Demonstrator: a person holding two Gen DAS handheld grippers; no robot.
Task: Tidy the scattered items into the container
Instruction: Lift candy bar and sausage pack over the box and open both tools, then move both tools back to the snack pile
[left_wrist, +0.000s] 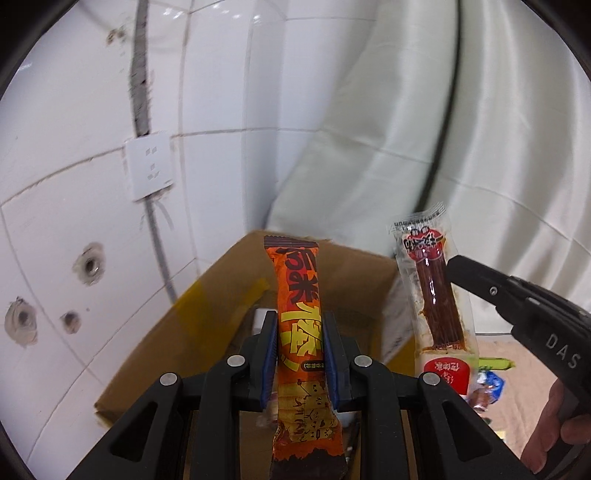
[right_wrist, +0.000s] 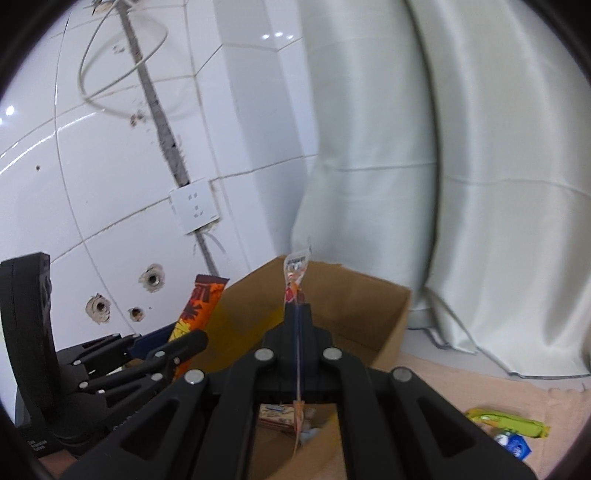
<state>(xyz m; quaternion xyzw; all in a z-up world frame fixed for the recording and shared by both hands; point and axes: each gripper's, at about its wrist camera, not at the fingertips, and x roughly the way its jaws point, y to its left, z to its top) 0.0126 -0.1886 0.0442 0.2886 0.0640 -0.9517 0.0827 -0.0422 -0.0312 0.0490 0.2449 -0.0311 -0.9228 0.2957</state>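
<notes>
My left gripper (left_wrist: 300, 325) is shut on an orange snack bar (left_wrist: 300, 314), held upright above the open cardboard box (left_wrist: 221, 280). In the right wrist view the same orange bar (right_wrist: 195, 306) shows at the left in the left gripper (right_wrist: 173, 341). My right gripper (right_wrist: 298, 314) is shut on a clear packet of dark red sticks (right_wrist: 295, 277), seen edge-on over the cardboard box (right_wrist: 369, 306). From the left wrist view that clear packet (left_wrist: 434, 288) hangs flat beside the box, pinched by the right gripper (left_wrist: 456, 267). A few wrapped items lie inside the box.
A white tiled wall with a socket (left_wrist: 149, 170) and drill holes stands behind the box; a white curtain (right_wrist: 461, 166) hangs at the right. A green packet (right_wrist: 506, 422) and a blue wrapper (right_wrist: 515, 445) lie on the beige cloth. A hand (left_wrist: 554, 435) holds the right gripper.
</notes>
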